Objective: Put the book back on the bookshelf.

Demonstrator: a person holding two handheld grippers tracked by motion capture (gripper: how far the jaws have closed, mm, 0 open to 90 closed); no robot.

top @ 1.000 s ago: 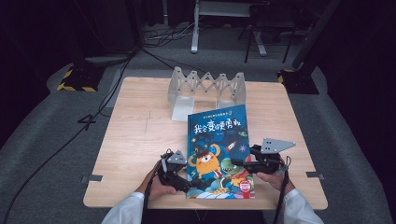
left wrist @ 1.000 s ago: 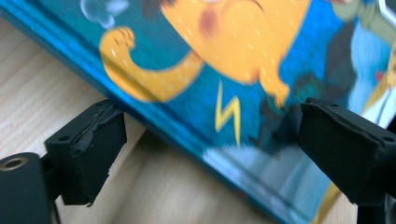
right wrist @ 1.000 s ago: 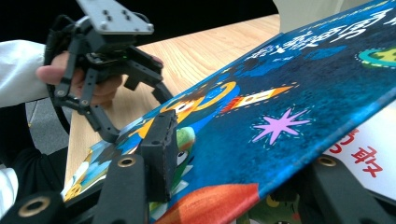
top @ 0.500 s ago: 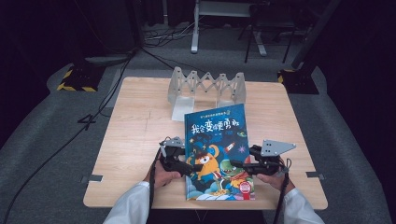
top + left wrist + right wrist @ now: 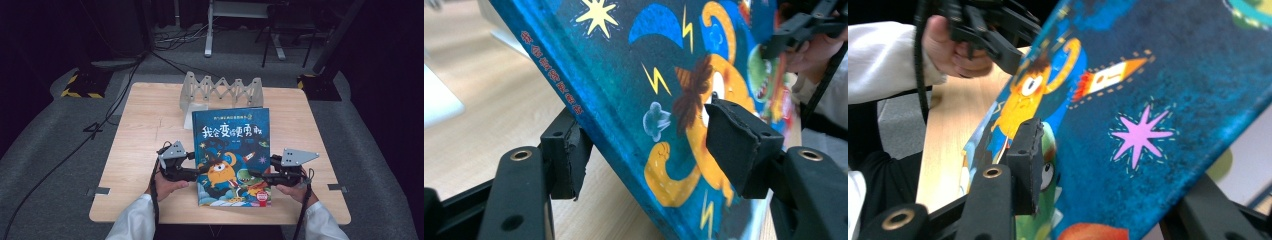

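A blue picture book (image 5: pixel 232 150) with an orange monster on its cover is held up at a tilt over the near part of the table (image 5: pixel 145 125). My left gripper (image 5: pixel 197 172) has just been closing and is shut on the book's left spine edge. In the left gripper view one pad (image 5: pixel 734 145) lies on the cover (image 5: pixel 634 75) and the other (image 5: pixel 569 155) sits behind the spine. My right gripper (image 5: pixel 257 176) has closed a little further and is shut on the book's right edge; its pad (image 5: pixel 1025 160) presses the cover (image 5: pixel 1158 75).
A grey zigzag book rack (image 5: pixel 220 92) stands at the table's far side, just beyond the book's top edge, with a white sheet (image 5: pixel 196 109) at its left foot. Cables trail from both grippers off the near edge. Dark floor surrounds the table.
The left gripper has come up and closed on the book's left edge. The book has risen off the table and now stands steeper, its top nearer the rack. The right gripper has stayed put.
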